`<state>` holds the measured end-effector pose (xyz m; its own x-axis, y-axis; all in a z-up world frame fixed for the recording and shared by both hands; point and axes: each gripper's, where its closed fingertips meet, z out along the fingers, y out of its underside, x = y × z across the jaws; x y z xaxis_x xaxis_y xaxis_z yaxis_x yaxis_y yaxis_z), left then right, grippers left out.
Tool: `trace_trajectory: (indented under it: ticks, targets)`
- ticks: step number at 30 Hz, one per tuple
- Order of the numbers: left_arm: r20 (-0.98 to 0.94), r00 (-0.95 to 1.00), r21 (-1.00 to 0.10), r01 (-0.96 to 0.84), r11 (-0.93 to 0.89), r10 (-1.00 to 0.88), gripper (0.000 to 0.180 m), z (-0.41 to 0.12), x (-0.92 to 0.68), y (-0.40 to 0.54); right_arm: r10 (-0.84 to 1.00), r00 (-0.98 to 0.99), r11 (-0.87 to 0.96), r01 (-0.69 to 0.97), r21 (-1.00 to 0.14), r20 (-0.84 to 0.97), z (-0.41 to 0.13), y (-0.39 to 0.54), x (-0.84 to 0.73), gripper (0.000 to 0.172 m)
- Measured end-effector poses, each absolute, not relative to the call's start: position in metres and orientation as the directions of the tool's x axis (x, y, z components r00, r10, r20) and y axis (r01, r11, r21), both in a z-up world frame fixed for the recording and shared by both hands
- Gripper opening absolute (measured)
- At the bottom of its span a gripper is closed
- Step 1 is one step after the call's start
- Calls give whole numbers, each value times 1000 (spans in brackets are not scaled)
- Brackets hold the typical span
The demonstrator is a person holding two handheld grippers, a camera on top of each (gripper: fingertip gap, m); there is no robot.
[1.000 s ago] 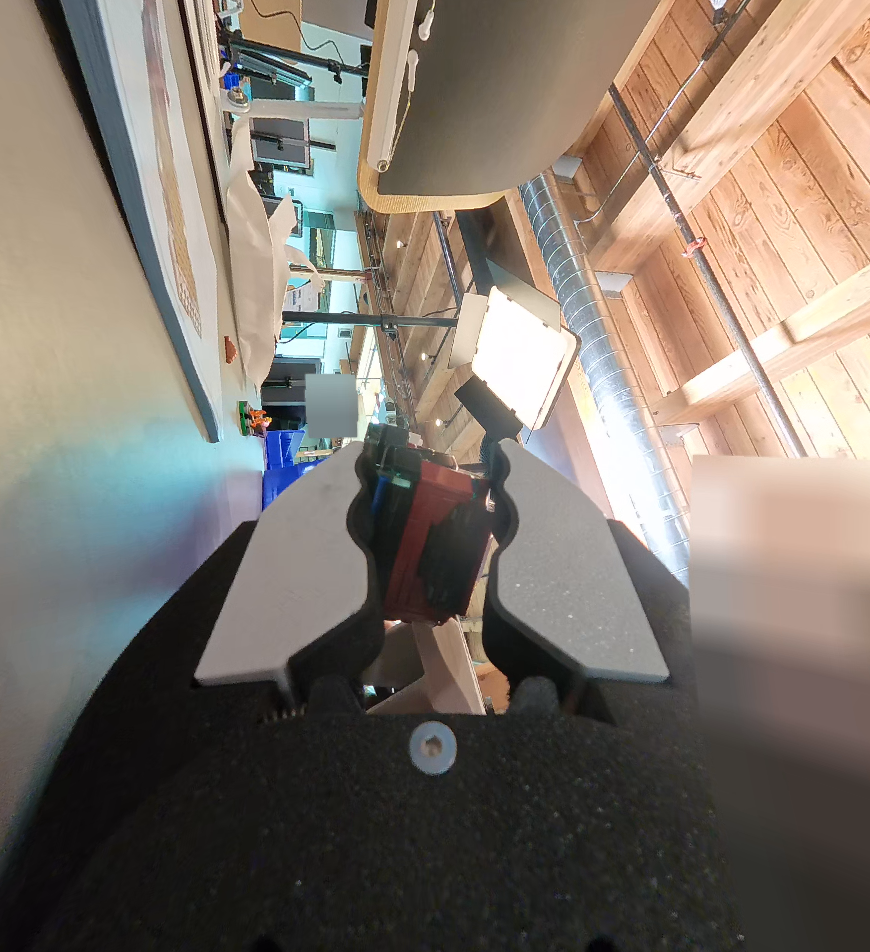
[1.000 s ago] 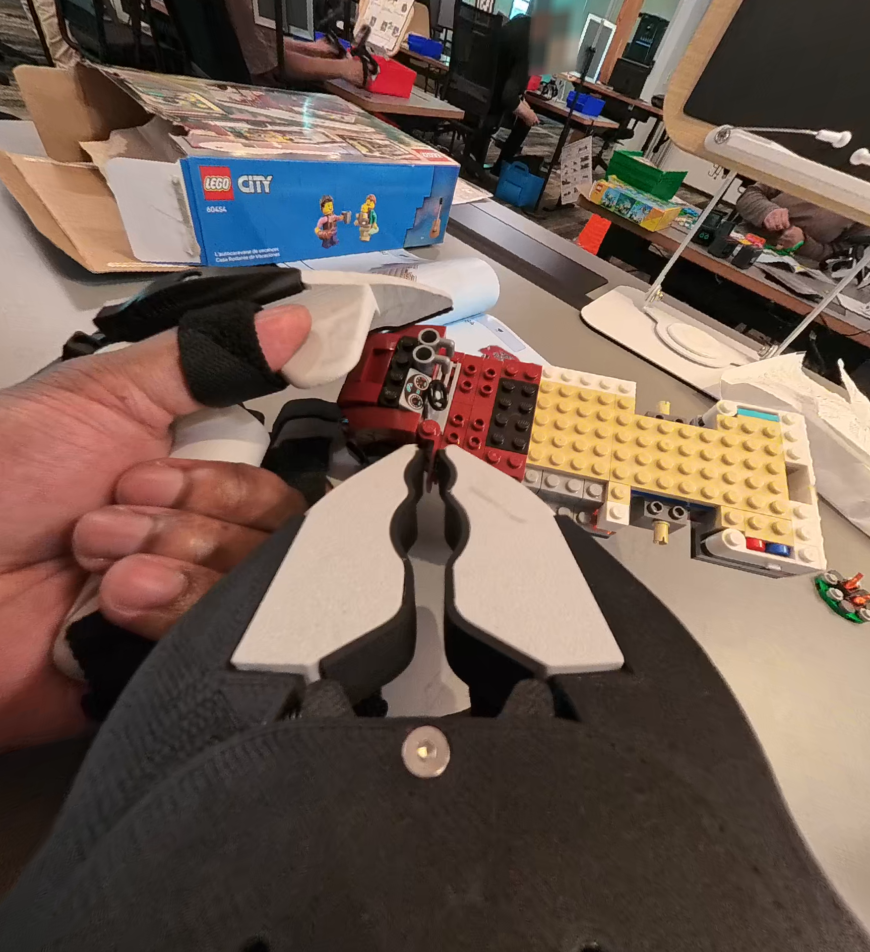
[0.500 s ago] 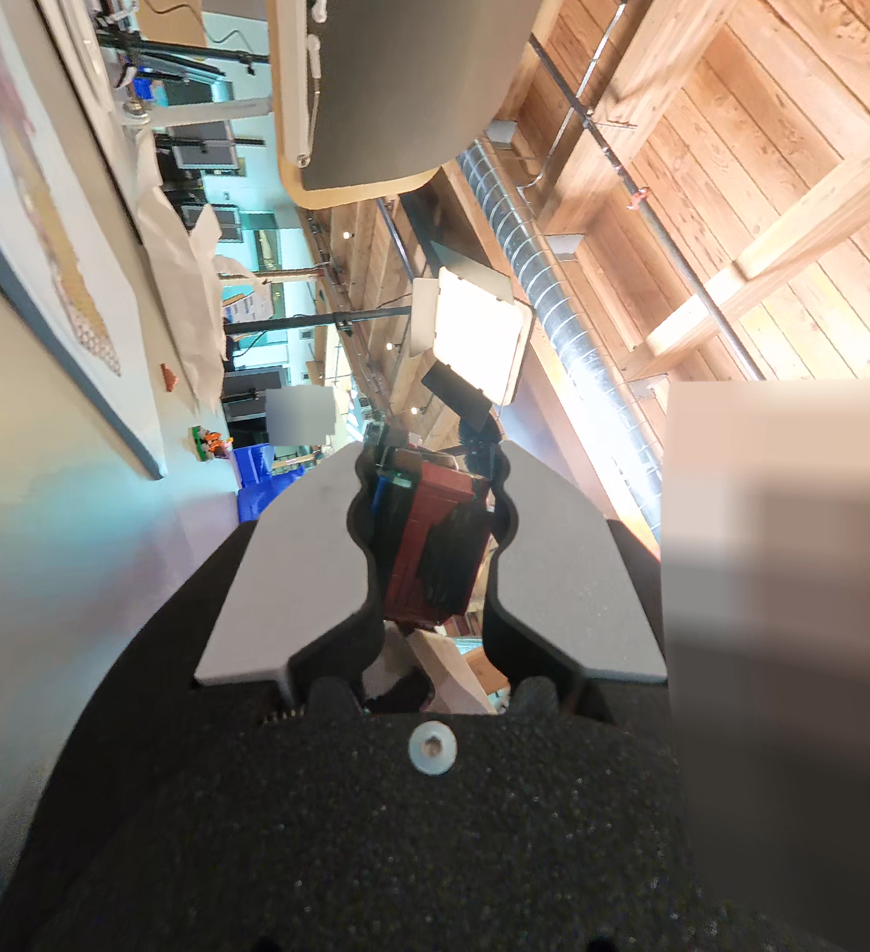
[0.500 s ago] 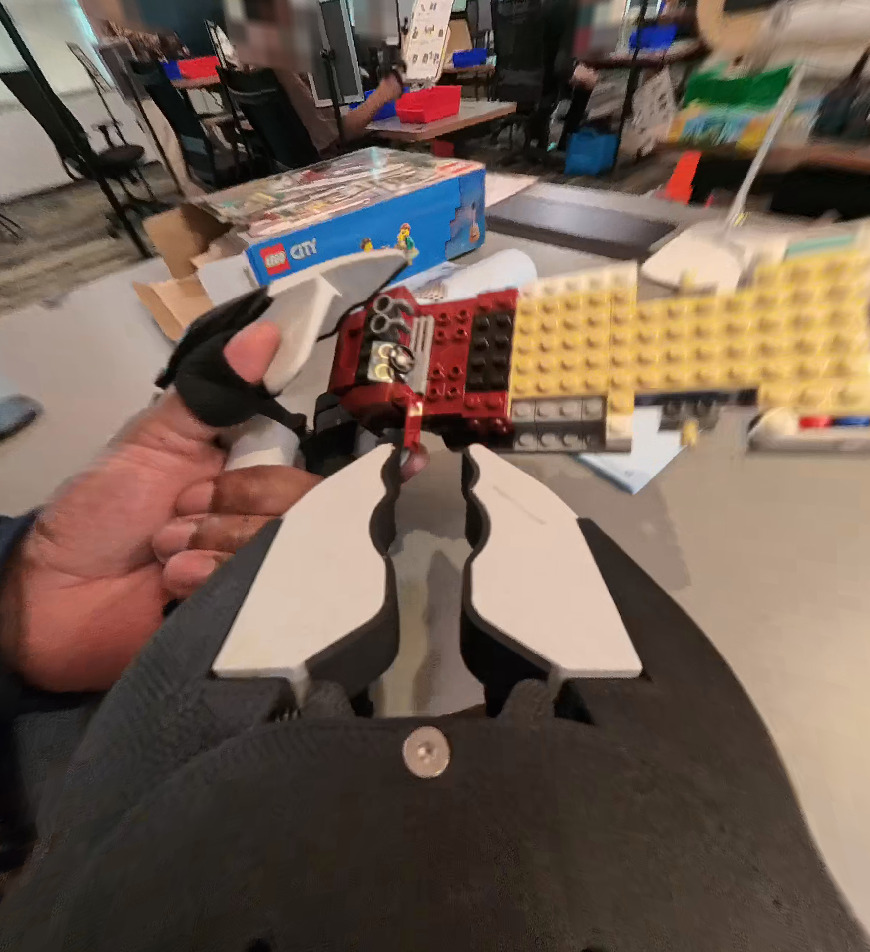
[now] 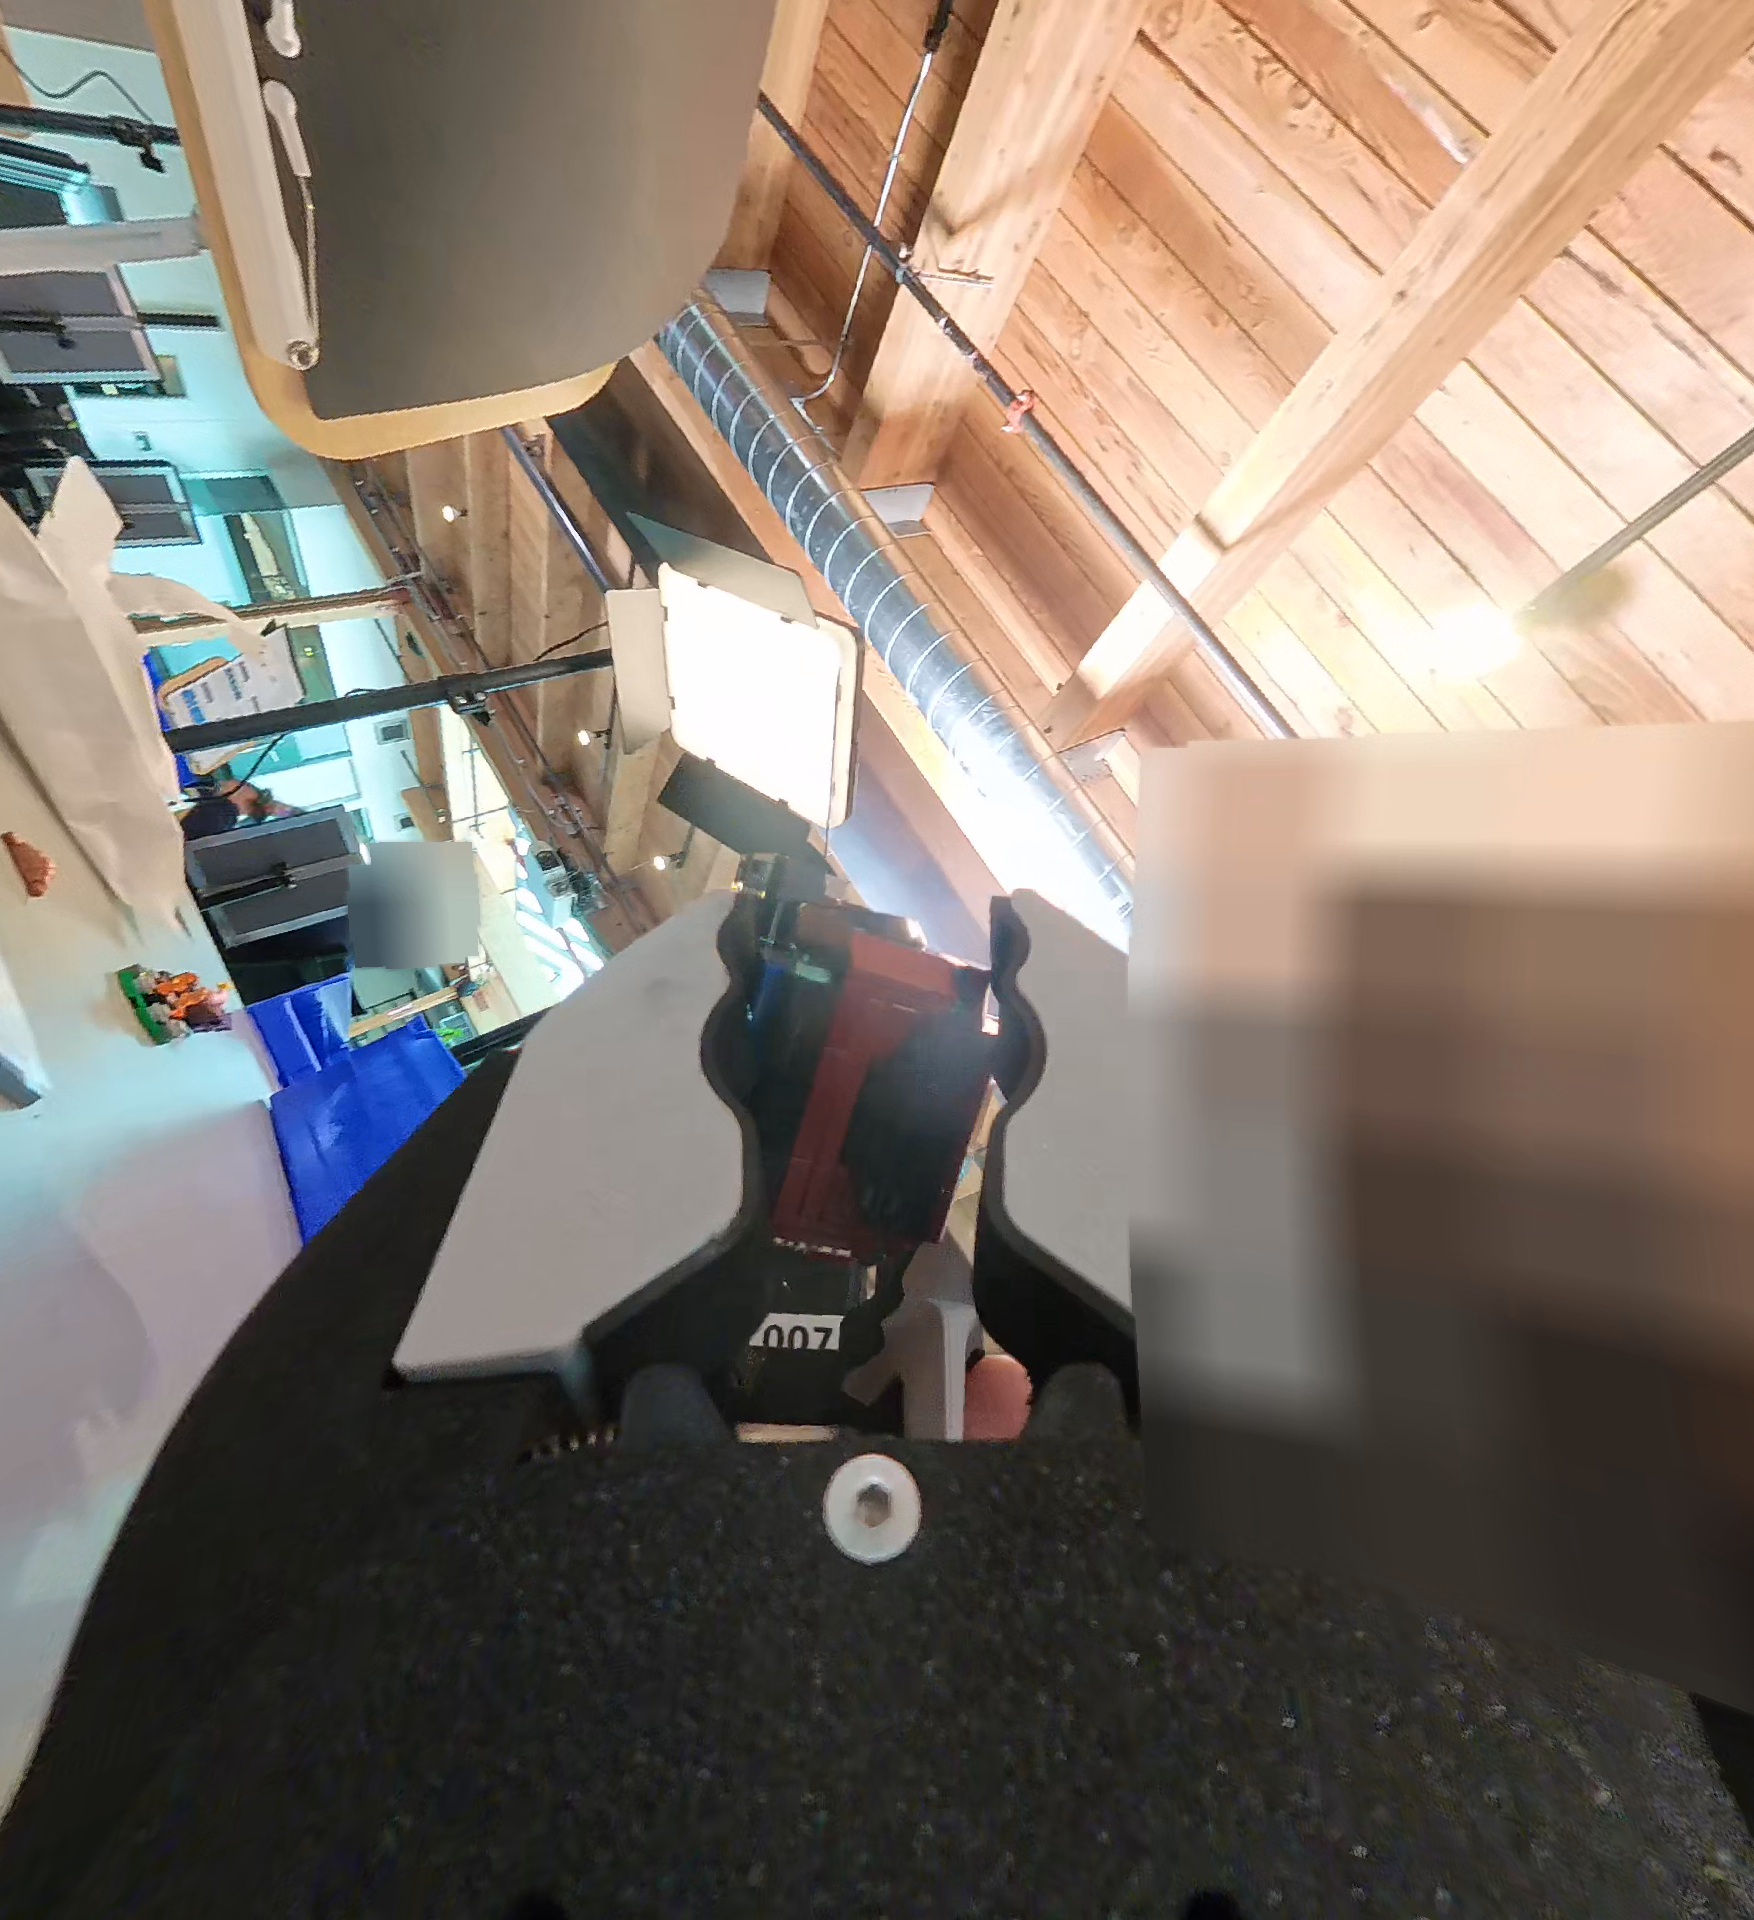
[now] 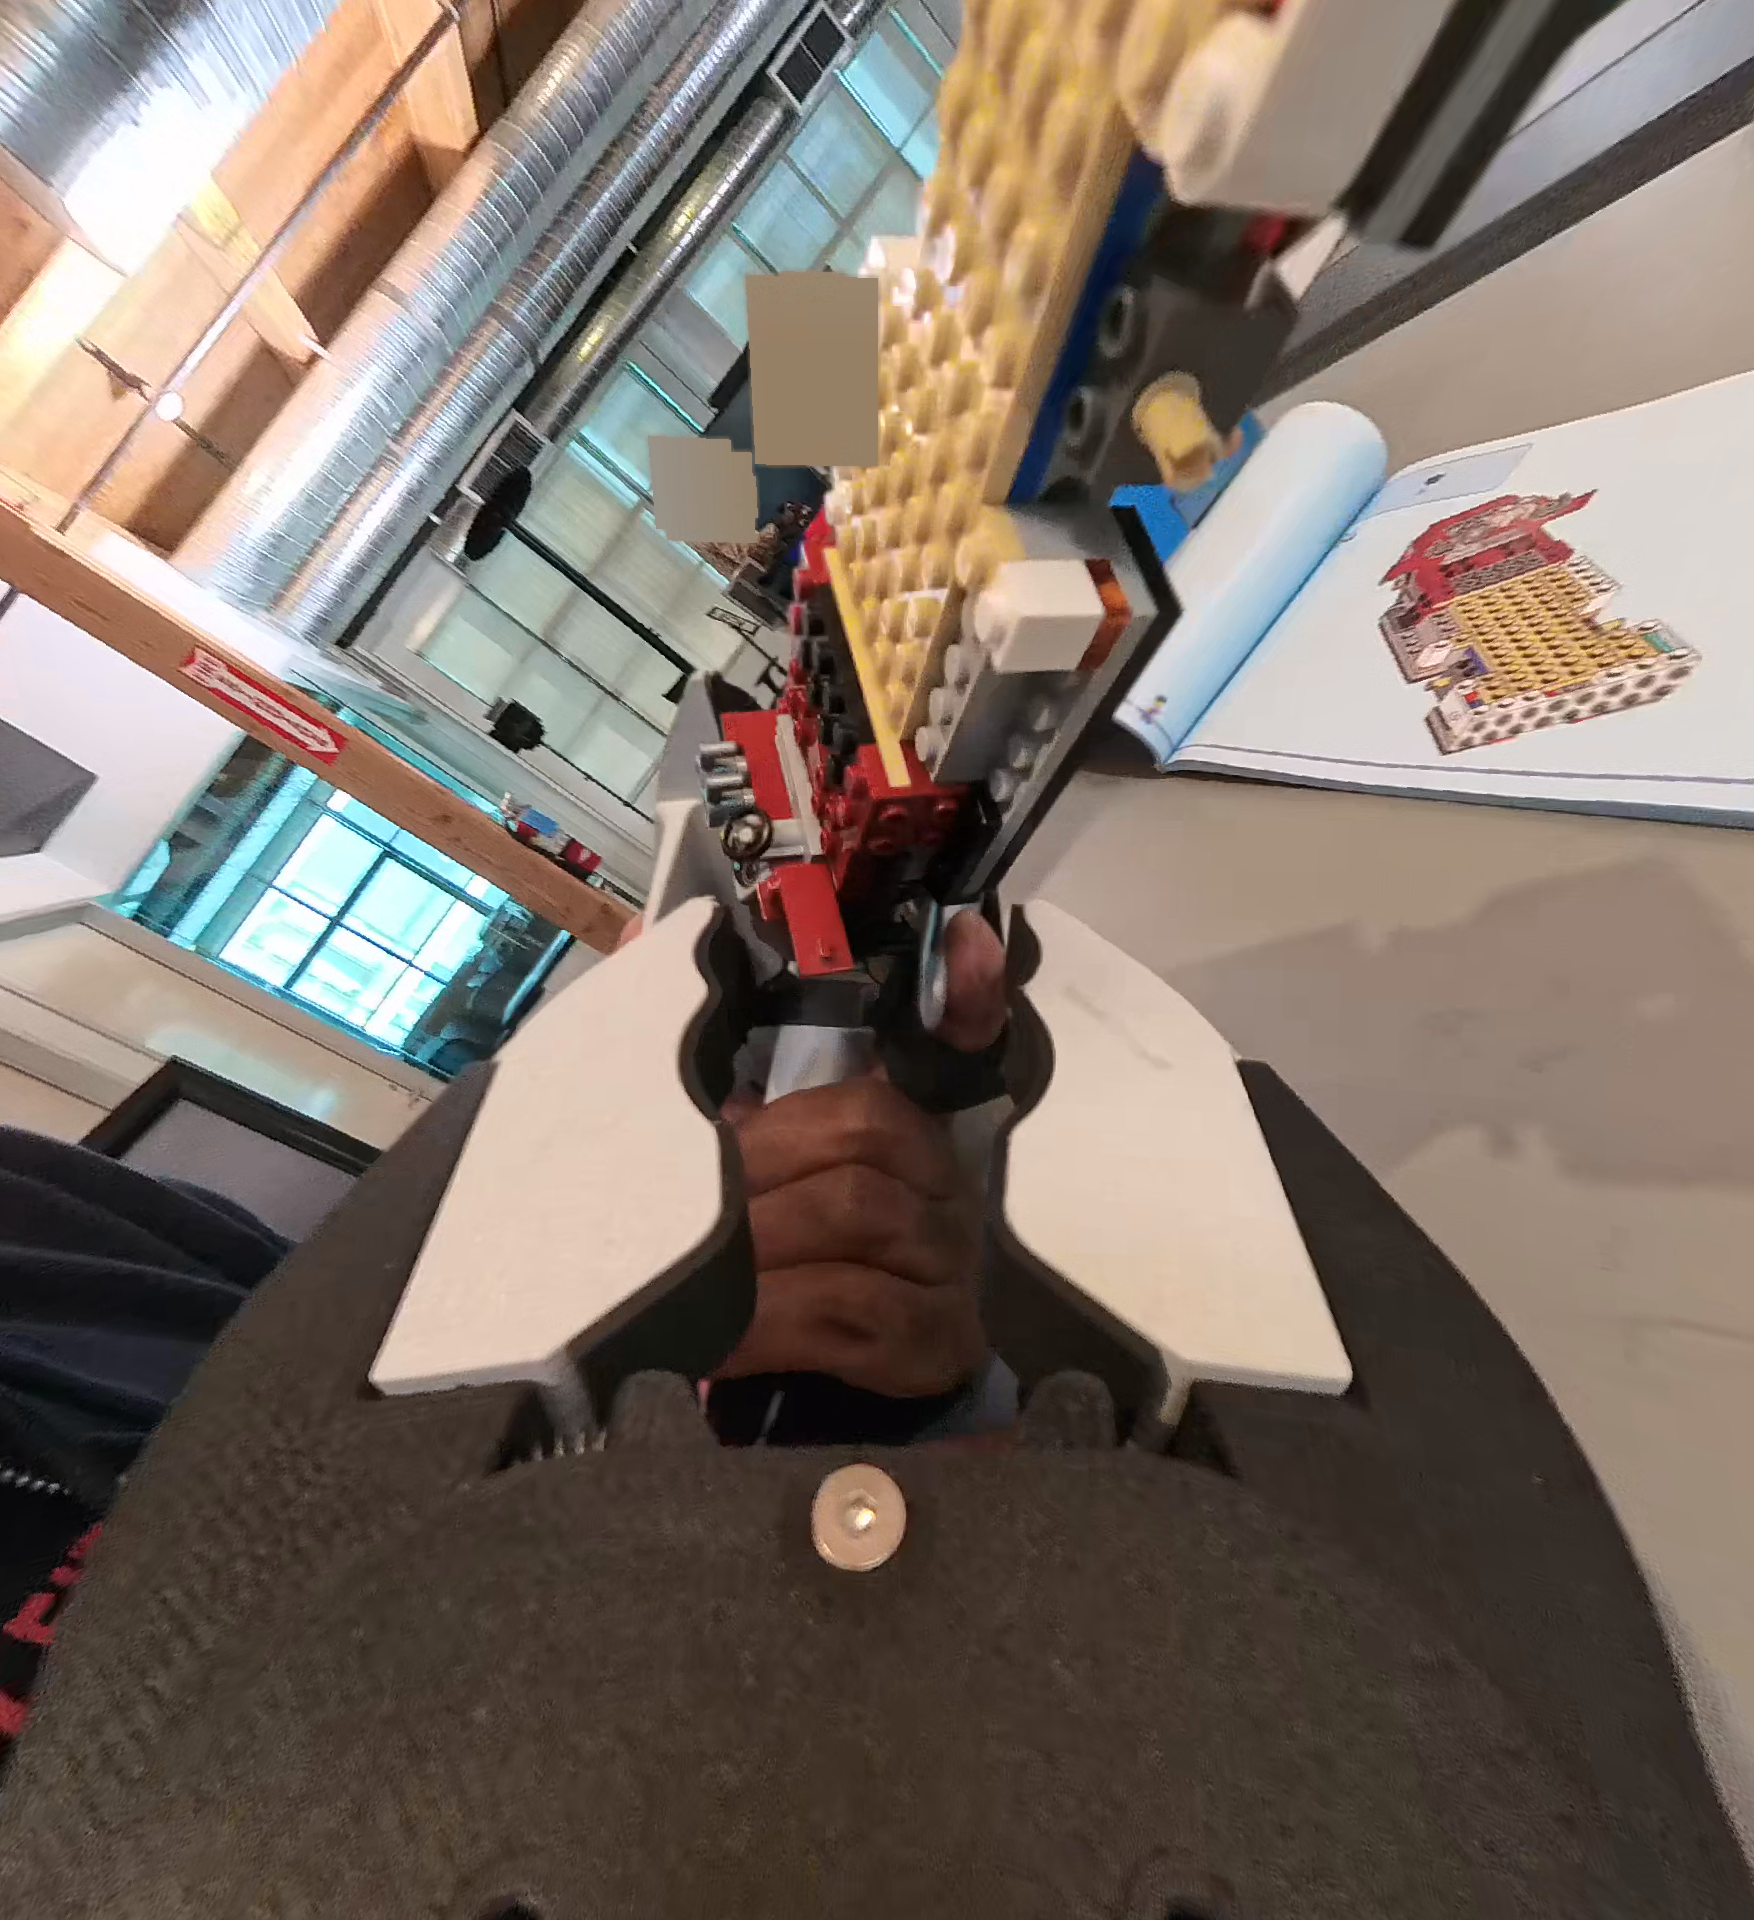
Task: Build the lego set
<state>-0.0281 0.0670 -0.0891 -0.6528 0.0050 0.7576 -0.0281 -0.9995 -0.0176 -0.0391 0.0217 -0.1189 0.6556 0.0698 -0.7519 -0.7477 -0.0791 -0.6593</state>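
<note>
Wooden ceiling (image 5: 1372,312) up top; our left gripper (image 5: 857,914) clamps the half-built brick model (image 6: 956,582) mid-frame, right gripper (image 6: 857,914) jaws wide, holding nothing.

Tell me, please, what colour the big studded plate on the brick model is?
Tan yellow: the studded plate shows best in the right wrist view.
</note>
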Motion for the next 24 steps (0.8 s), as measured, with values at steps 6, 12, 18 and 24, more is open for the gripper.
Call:
trace_trajectory:
  ticks: [6,12,18,24]
  targets:
    - [714,-699,24,-25,-999,35,44,-83,-33,69,53,660,-101,-743,-662,-749,-118,34,-48,48]
    - [699,-712,68,-23,-997,64,44,-81,-34,73,32,663,-74,-745,-663,-748,-115,35,-47,46]
    - [706,-707,51,-13,-999,45,43,-82,-34,72,52,640,-36,-766,-642,-767,-111,30,-44,39]
    - [694,-720,16,-3,-1000,13,43,-78,-37,69,59,643,-33,-763,-645,-764,-110,30,-44,41]
